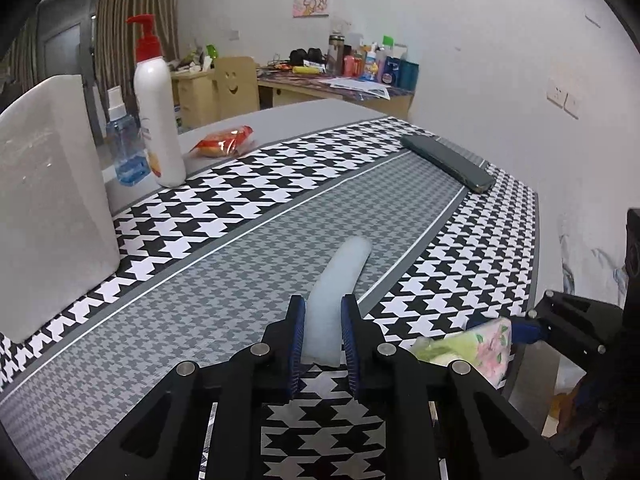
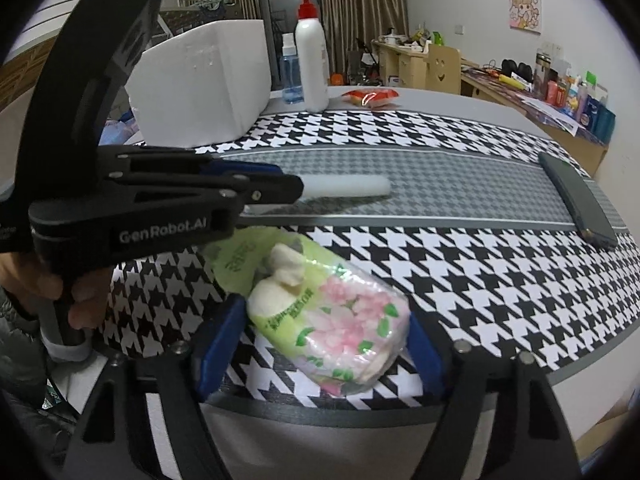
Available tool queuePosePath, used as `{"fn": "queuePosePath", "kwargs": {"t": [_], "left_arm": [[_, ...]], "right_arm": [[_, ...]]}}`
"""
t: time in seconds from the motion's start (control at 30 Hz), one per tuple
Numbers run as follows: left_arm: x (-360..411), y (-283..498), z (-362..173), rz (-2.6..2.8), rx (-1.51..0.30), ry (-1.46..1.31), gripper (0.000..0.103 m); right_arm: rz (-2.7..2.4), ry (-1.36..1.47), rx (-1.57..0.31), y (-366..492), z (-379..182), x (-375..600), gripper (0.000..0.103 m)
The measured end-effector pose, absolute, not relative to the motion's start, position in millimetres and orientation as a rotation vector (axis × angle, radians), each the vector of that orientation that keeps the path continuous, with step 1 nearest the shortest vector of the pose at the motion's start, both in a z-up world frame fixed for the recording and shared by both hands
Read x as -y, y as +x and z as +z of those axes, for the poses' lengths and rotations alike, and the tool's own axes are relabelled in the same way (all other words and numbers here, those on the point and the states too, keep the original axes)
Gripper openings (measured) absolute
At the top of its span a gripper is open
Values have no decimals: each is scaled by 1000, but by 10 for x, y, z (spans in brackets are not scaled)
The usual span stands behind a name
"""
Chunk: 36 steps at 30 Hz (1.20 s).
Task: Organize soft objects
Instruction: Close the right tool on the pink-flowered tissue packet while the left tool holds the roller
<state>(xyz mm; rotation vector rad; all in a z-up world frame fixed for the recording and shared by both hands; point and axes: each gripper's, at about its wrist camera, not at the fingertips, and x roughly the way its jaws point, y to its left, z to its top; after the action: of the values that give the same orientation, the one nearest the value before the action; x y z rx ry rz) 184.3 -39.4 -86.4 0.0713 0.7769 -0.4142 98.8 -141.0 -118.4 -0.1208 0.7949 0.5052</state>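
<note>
My left gripper (image 1: pixel 322 312) is shut on the near end of a pale foam strip (image 1: pixel 340 276), which lies along the grey houndstooth band of the table cloth; it also shows in the right wrist view (image 2: pixel 348 187) sticking out of the left gripper (image 2: pixel 298 190). My right gripper (image 2: pixel 326 326) has its blue pads on both sides of a floral tissue pack (image 2: pixel 332 320) at the table's near edge. The pack also shows in the left wrist view (image 1: pixel 472 348).
A white foam box (image 1: pixel 52 208) stands at the left, with a red-pump lotion bottle (image 1: pixel 158 116), a blue spray bottle (image 1: pixel 124 140) and a red snack packet (image 1: pixel 224 142) behind it. A dark phone (image 1: pixel 448 158) lies at the far right. The table edge (image 2: pixel 360 412) is close.
</note>
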Motion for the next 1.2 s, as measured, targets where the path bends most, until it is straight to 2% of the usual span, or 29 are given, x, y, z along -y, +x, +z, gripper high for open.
{"fn": "queuePosePath", "kwargs": {"t": [0.23,0.77,0.97,1.2], "left_arm": [[346,1825,-821,-407,-761,51,20],[309,1717,-700,-395,-696,41,20],[277,1657,-665,-404,-680,25,15],[243,1613,-609,-403,-664,4,14]], "right_arm": [[511,-114,-787,934,-1139,1450,73],[479,-77,-730,1004,-984,1565,73],[468,-64,-720,1052,-953,1603,73],[451,-44,-701,1132,-898,1674,73]]}}
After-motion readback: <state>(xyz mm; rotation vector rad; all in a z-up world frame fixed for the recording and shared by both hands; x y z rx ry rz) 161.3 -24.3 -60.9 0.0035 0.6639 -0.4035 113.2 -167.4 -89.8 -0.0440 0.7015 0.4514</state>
